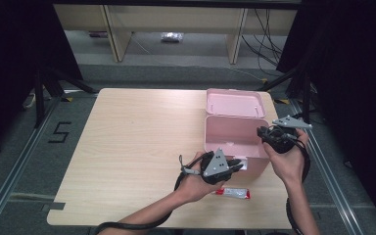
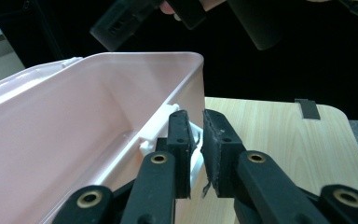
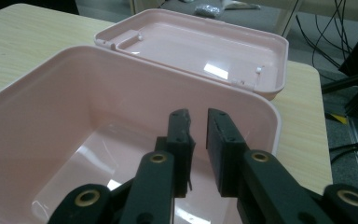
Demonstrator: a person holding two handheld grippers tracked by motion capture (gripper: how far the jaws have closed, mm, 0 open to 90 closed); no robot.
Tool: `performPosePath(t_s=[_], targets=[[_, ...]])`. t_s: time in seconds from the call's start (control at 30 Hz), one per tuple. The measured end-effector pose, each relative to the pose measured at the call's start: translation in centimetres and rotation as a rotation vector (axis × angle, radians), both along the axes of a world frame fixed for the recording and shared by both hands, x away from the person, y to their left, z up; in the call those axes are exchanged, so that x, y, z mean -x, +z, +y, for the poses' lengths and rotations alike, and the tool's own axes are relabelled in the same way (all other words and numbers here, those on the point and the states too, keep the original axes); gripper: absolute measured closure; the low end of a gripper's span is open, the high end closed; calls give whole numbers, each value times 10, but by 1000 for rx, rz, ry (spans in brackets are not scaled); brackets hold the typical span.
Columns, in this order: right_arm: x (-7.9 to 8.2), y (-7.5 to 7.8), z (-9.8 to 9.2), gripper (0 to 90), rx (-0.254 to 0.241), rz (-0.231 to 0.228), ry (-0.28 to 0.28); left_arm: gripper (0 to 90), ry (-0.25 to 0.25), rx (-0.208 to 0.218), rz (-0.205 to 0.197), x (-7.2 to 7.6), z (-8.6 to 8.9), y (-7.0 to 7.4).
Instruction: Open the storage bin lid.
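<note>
Left gripper (image 2: pixel 196 126): jaws a narrow gap apart, nothing pinched. They stand at the white latch (image 2: pixel 168 128) on the front wall of the pink box (image 2: pixel 65 130); whether a pad touches the latch, I cannot tell. Right gripper (image 3: pixel 196 122): jaws likewise slightly apart, bare between, poised above the box's right rim and looking into the hollow.

Box sits at the right side of the counter (image 1: pixel 137 147), lid (image 1: pixel 235 103) thrown back flat behind it, touching along the hinge. Inside looks bare and glossy.

Handling, as I judge it: thin moulded plastic, light, stiff enough but walls likely to flex under a hard squeeze. Smooth and shiny, so slippery for pads. Best holds are the rim and the lid's lip; the latch is small and looks the easiest part to snap.

Outward: a small red-and-white tube (image 1: pixel 235 193) lies on the counter just in front of the box, near the left hand (image 1: pixel 193 183). The box's right wall is near the counter's right edge, so little room to slide that way. Wide bare wood to the left and toward the far side. Lid would swing forward freely once the right gripper is out of its arc.
</note>
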State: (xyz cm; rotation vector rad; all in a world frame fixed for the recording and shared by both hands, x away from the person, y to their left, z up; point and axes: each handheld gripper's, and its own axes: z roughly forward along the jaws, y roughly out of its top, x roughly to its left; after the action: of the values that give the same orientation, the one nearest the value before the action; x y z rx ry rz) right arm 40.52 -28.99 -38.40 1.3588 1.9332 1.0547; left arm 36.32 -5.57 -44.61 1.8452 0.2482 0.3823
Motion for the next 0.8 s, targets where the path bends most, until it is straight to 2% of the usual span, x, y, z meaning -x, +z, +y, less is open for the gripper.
performPosePath(t_s=[0.07,0.1,0.17,0.2,0.23,0.27,0.3,0.33,0.37,0.4,0.43,0.47,0.57,0.6,0.63,0.7,0.73,0.77,0.8], targets=[[2,0,-2,791,10,-11,11,789,2,5,0,2,7,3],[4,-1,0,786,-8,-3,4,782,3,5,0,2,11,5],[6,-2,-1,779,1,-10,8,773,4,19,-4,4,19,8],[7,-2,-1,776,-4,-16,21,766,4,12,-7,5,25,10],[9,0,-3,772,27,-16,24,759,11,15,-6,6,32,12],[12,0,-1,766,-8,9,19,751,12,14,-7,6,37,12],[12,0,-4,762,22,-21,40,744,20,19,-5,7,44,13],[15,0,-2,758,-7,0,32,734,23,19,-13,7,50,14],[16,0,-2,753,-7,-16,41,724,20,17,-29,6,57,15],[17,1,-4,748,14,-19,58,714,39,15,1,9,64,15],[18,0,-3,743,-4,-17,54,707,48,15,-3,9,71,15],[19,1,-5,737,25,-27,67,702,57,14,-3,9,78,16],[23,0,-2,721,-4,-8,64,681,93,20,-10,8,99,17],[22,-1,-4,714,30,-34,89,670,105,24,-11,8,104,17],[23,-1,-3,710,9,-22,90,660,119,26,-11,7,109,17],[27,-1,-1,701,-2,-9,81,641,146,33,-13,7,119,17],[27,0,-2,698,27,-23,104,631,159,36,-12,6,124,16],[27,-2,0,693,4,-20,110,623,172,41,-9,6,128,16],[28,-2,-1,689,33,-42,111,615,181,43,-8,5,131,15]])
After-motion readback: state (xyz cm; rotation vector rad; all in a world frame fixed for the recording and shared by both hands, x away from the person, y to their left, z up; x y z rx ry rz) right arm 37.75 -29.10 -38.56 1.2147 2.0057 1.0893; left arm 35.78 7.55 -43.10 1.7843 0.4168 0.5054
